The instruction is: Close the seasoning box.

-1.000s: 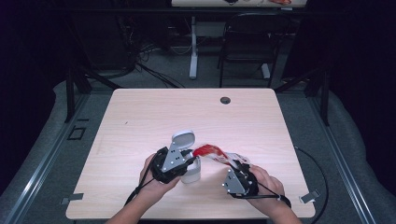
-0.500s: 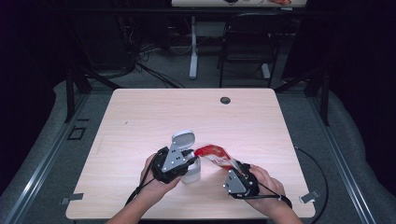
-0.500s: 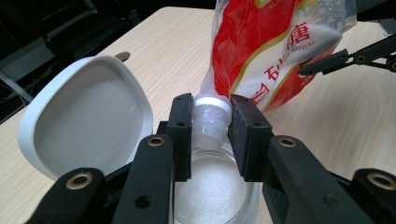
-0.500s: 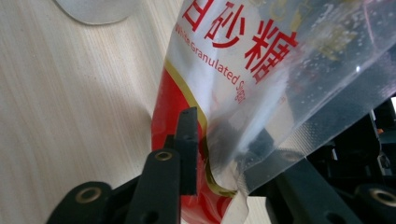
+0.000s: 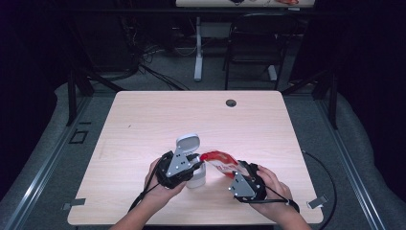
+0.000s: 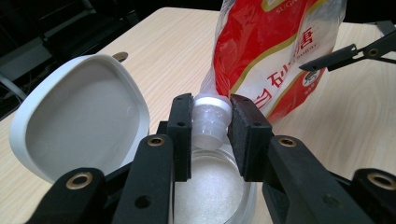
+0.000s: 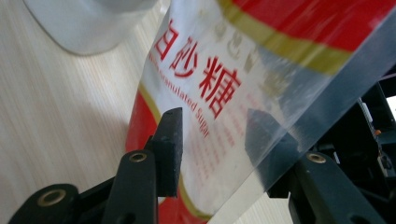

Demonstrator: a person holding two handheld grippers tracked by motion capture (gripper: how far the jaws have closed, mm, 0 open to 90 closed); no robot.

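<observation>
The sugar bag point(image 6: 275, 56), a red and clear pouch with a white spout point(image 6: 211, 119), hangs tipped over an open white jar point(image 6: 212, 196) near the front middle of the surface point(image 5: 158, 120). The left claw point(image 6: 211, 128) is clamped on the spout, holding it just above the jar's mouth, where white grains already lie; the jar's hinged lid point(image 6: 79, 126) stands open beside it. The right claw point(image 7: 215, 154) pinches the bag's body, one jaw in front of the film and one behind.

This looks like the pouring step, a refill of the jar. The next move probably calls for lifting the bag's rear end higher while keeping the spout centred.

Whether sugar is flowing cannot be made out, and the bag's top is cut off.
</observation>
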